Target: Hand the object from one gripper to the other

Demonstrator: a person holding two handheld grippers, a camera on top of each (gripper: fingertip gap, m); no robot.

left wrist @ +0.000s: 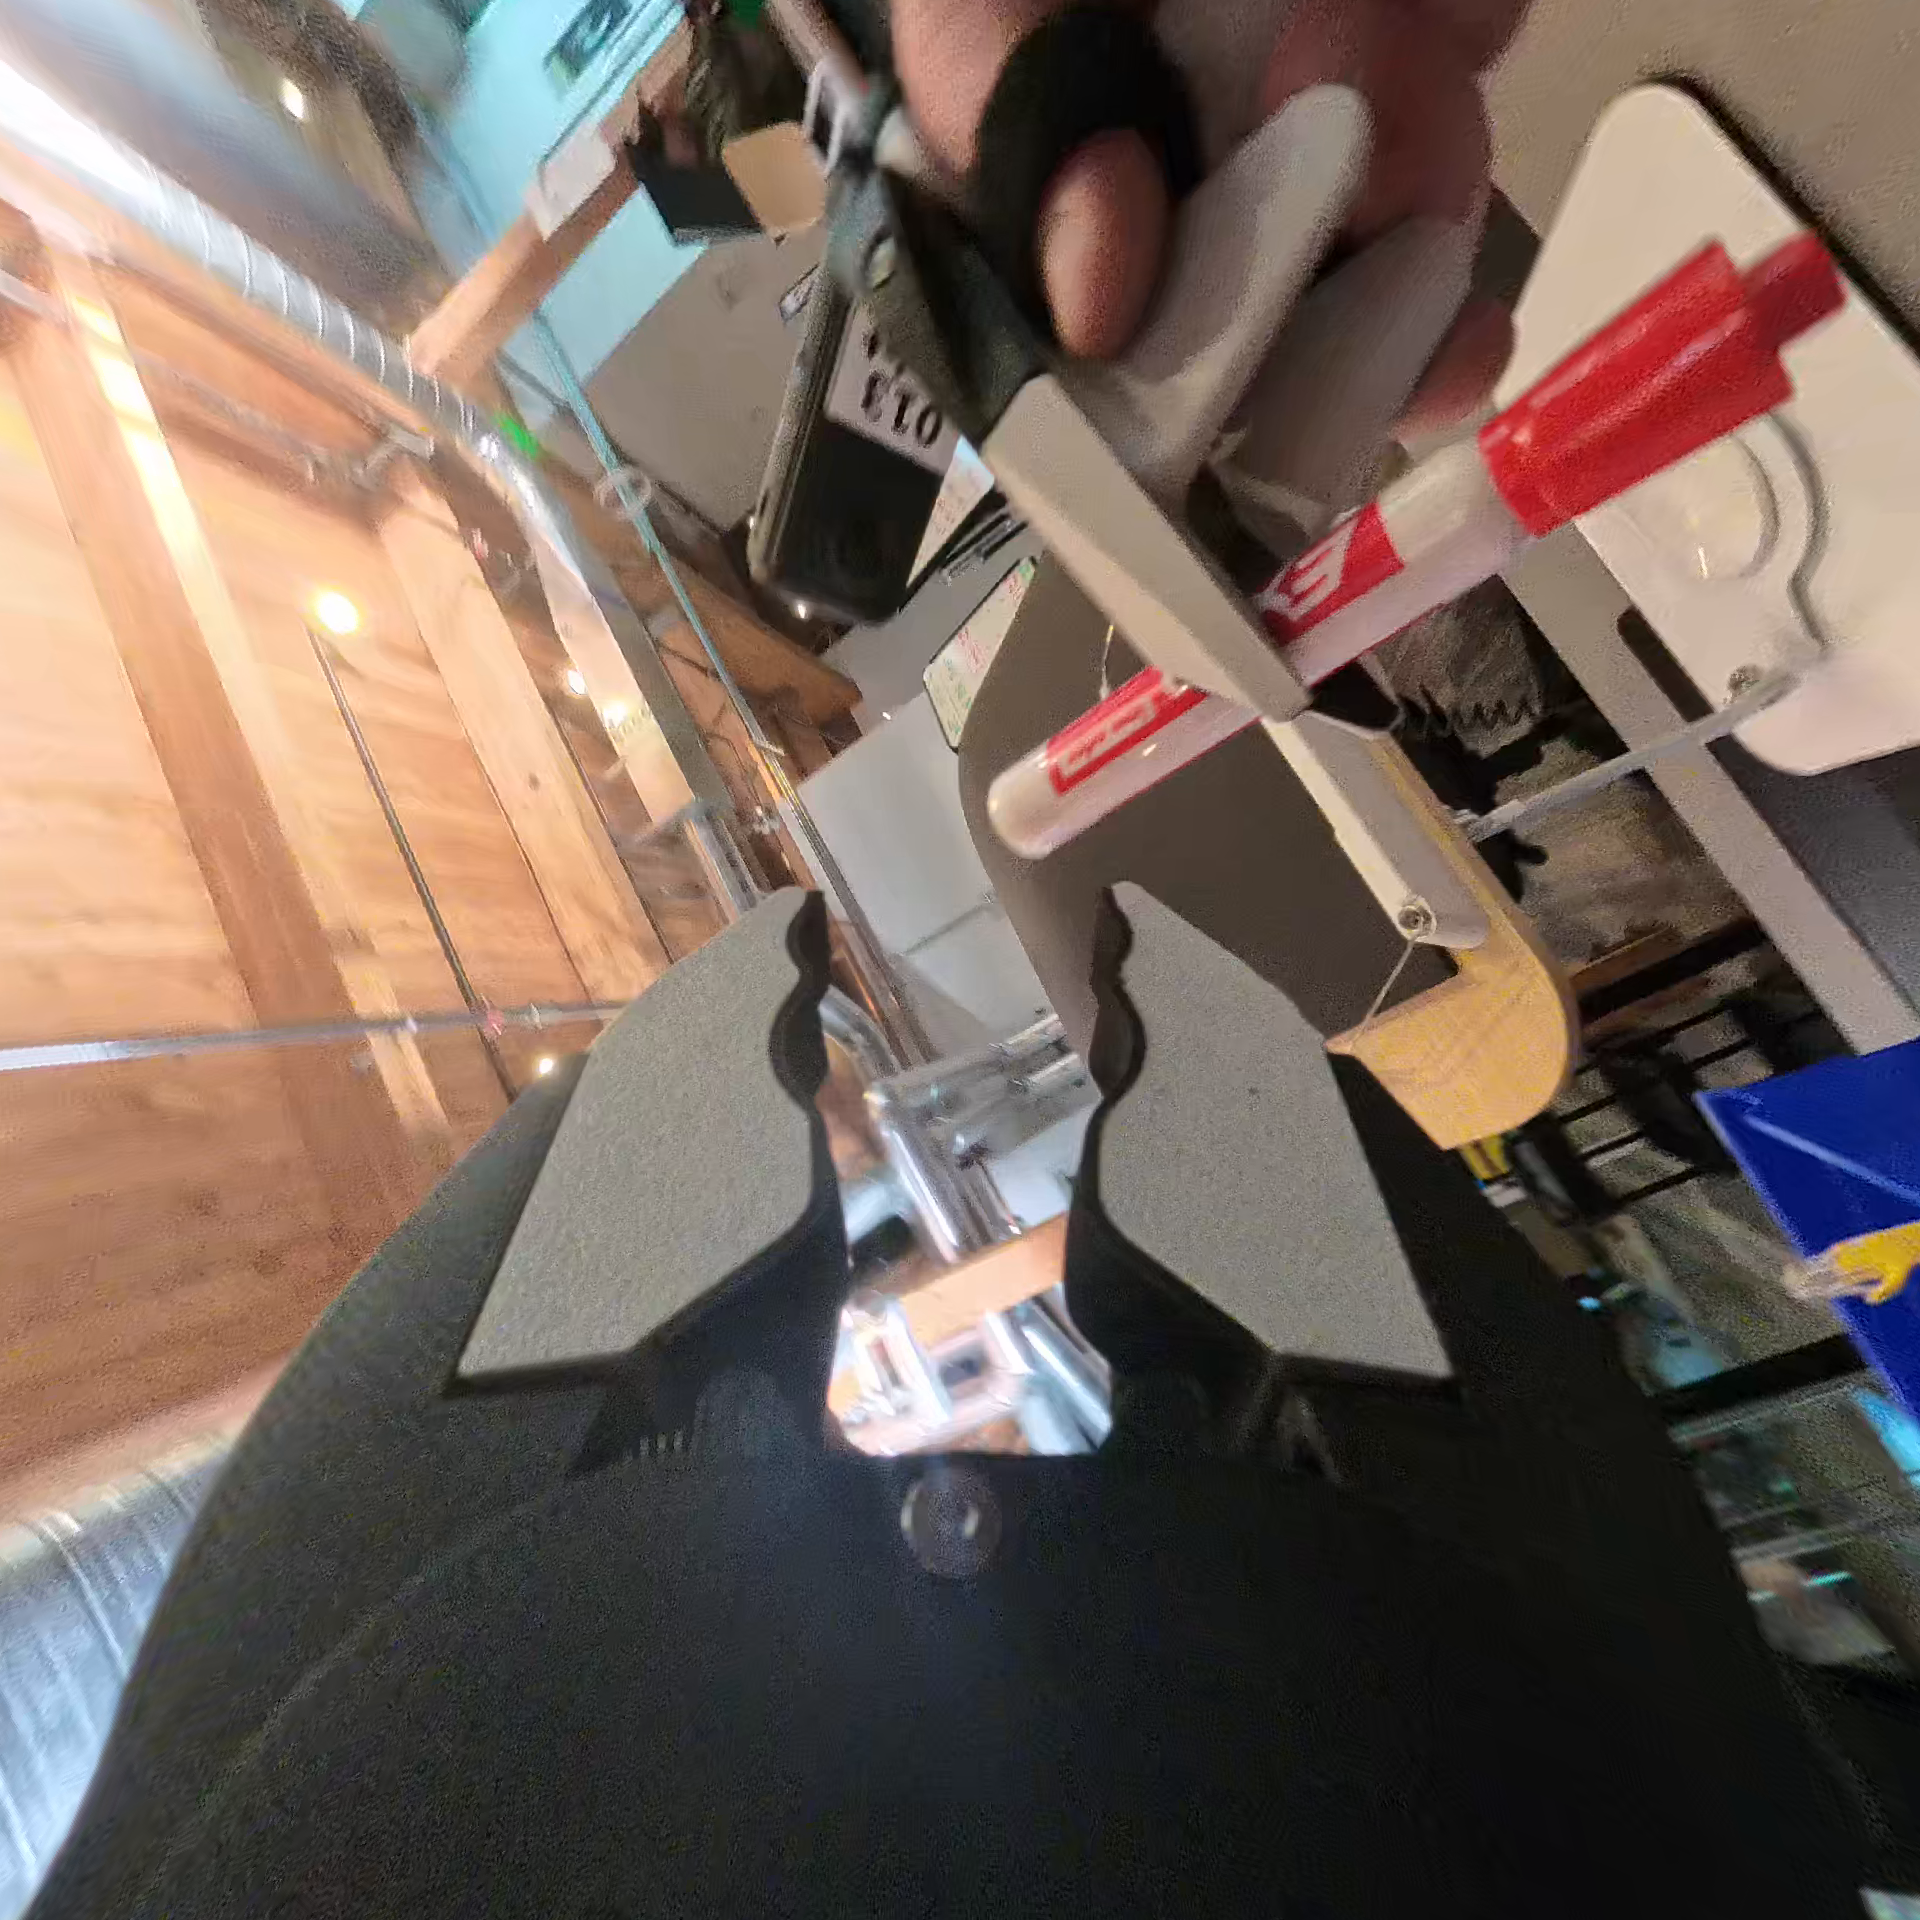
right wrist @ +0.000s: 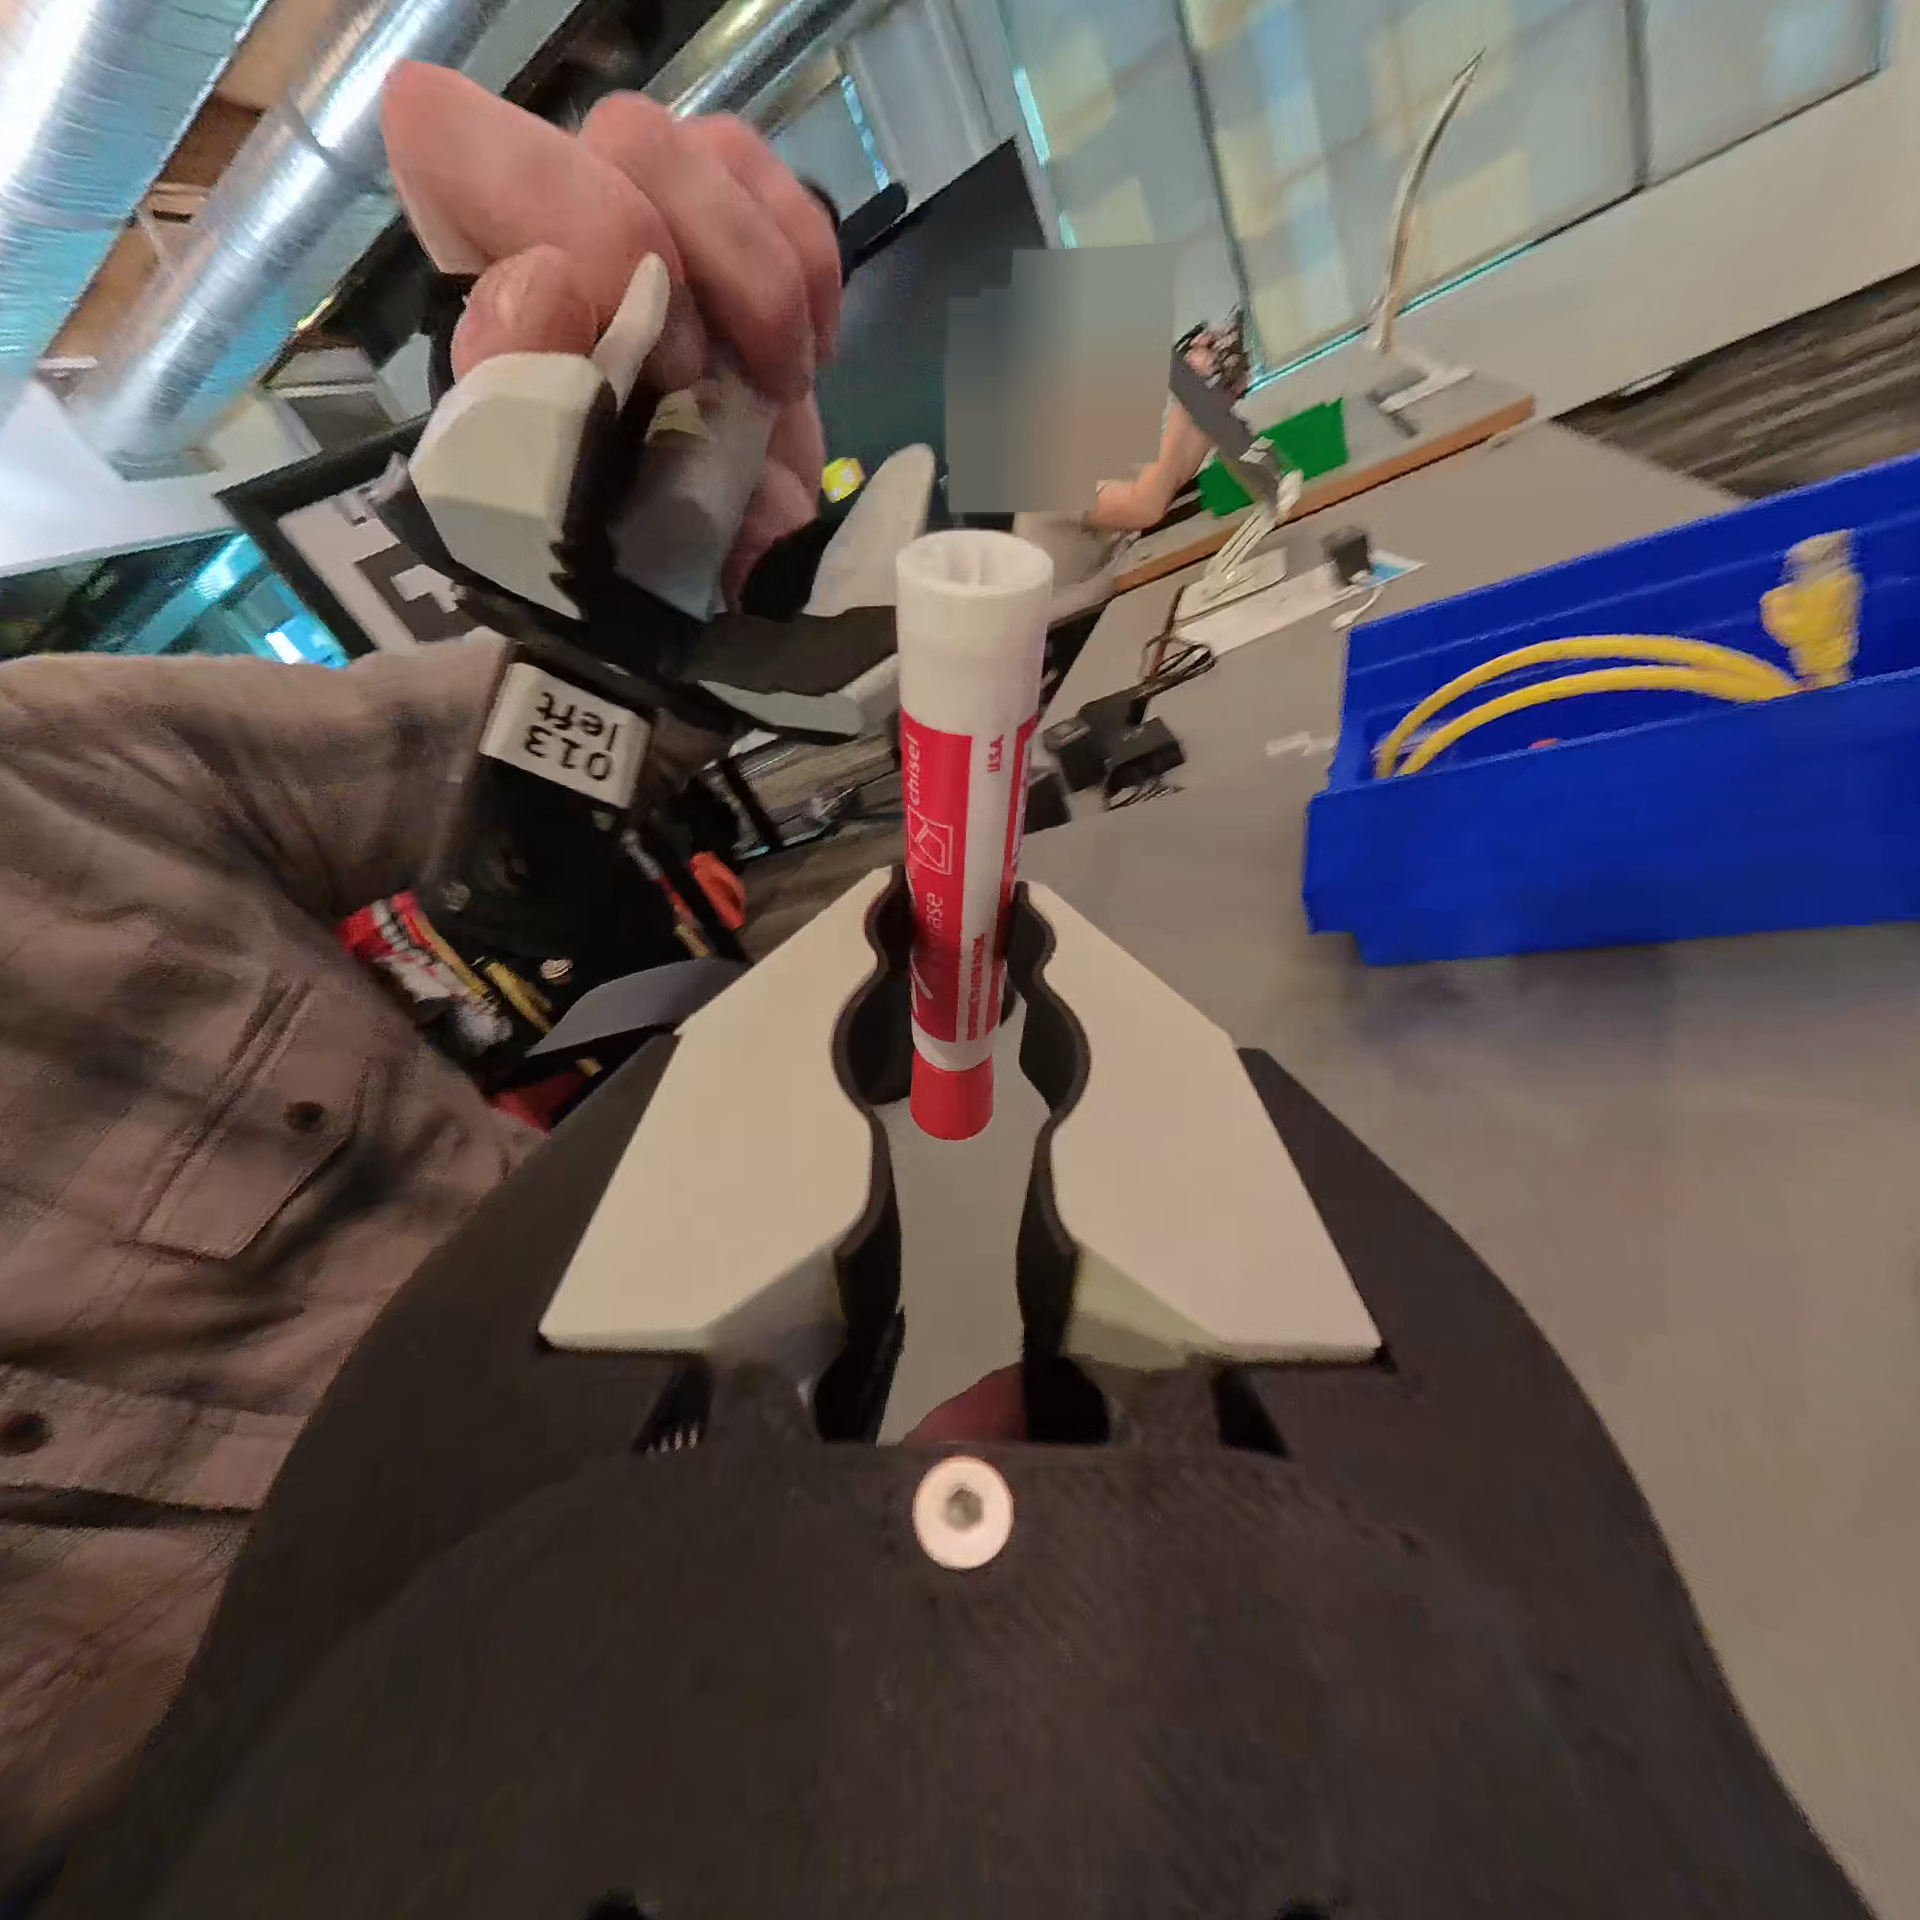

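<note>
The right gripper [right wrist: 961, 925] has its 2 fingers closed on a red and white marker [right wrist: 968, 831], which stands between them with its white end pointing to 12 o'clock in the right wrist view. The left gripper [left wrist: 961, 935] is open wide and holds nothing, and in its own view the marker [left wrist: 1403, 540] lies at about 1 o'clock, apart from its fingers. A blue bin [right wrist: 1621, 831] with yellow cables [right wrist: 1579, 670] stands on the grey table [right wrist: 1558, 1195] at 3 o'clock.
</note>
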